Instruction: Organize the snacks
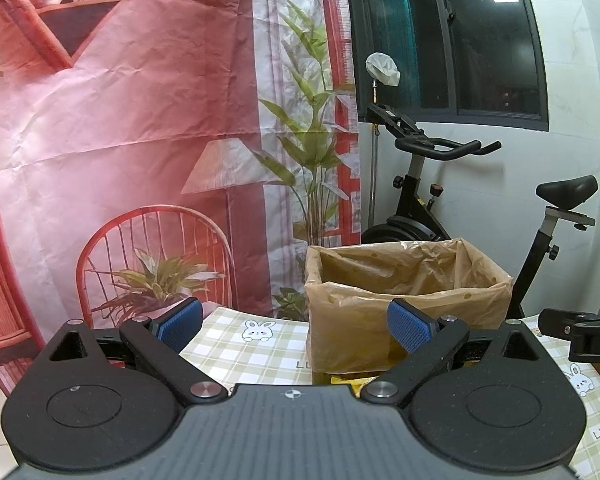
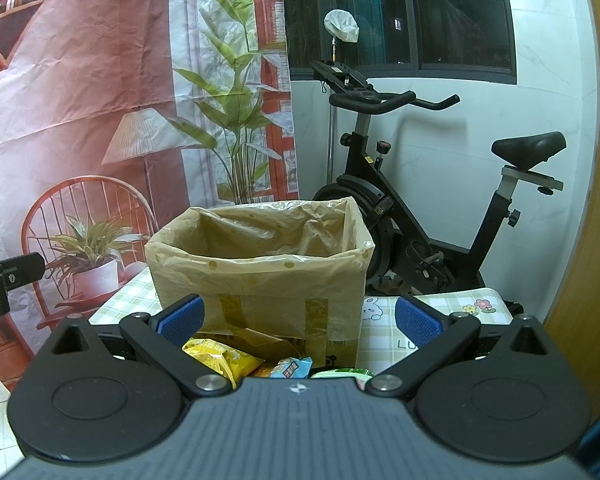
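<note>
Jaws: both spread wide with nothing between the pads, so I'm carrying nothing right now.
Left gripper (image 1: 294, 326): I've got it hovering over the checked tablecloth (image 1: 236, 350), aimed at the box's near corner, I guess just parked out of the way.
Lined box (image 2: 260, 276): sits mid-table with the bag folded over its rim, mouth open, looks like the drop spot.
Snacks: yellow packet (image 2: 216, 356), blue packet (image 2: 290, 368) and a green one (image 2: 348, 373) lie right in front of the box.
Right gripper (image 2: 298, 320): poised just above that pile, probably my picker.
</note>
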Motion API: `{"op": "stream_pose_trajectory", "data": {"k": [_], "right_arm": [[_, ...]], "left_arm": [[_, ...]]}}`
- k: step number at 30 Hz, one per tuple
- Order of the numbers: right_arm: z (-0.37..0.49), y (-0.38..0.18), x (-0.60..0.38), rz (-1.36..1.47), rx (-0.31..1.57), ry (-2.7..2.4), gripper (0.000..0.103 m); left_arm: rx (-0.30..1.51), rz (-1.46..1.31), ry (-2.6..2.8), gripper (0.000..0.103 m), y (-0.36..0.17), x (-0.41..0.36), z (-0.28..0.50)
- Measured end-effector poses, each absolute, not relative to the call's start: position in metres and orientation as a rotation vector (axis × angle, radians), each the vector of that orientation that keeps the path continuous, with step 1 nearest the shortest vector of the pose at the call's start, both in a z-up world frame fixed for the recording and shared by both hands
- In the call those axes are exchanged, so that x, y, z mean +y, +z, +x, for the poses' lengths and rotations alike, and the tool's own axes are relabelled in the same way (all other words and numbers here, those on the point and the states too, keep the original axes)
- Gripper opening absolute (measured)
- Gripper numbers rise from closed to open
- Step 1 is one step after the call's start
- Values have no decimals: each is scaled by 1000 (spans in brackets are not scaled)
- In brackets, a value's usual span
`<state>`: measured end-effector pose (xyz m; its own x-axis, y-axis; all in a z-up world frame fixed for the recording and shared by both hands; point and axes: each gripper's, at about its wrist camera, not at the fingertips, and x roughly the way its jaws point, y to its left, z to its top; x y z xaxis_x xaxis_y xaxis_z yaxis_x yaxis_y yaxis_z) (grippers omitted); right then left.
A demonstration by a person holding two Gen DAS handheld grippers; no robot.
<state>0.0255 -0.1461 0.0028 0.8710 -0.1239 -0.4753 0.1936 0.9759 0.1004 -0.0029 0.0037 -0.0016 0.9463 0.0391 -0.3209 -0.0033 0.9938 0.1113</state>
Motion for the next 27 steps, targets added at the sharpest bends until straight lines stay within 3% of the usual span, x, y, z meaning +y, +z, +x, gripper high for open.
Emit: {"op": "stream_pose_trajectory", "data": {"k": [17, 23, 27], "right_arm": [[25, -4, -145, 164, 500, -163, 103], [24, -33, -142, 202, 496, -163, 103], [27, -65, -125, 174, 537, -116, 98]], "left_arm": [[338, 105, -45, 100, -9, 9, 2], [322, 117, -13, 100, -41, 22, 6], [411, 116, -21, 96, -73, 37, 14]]}}
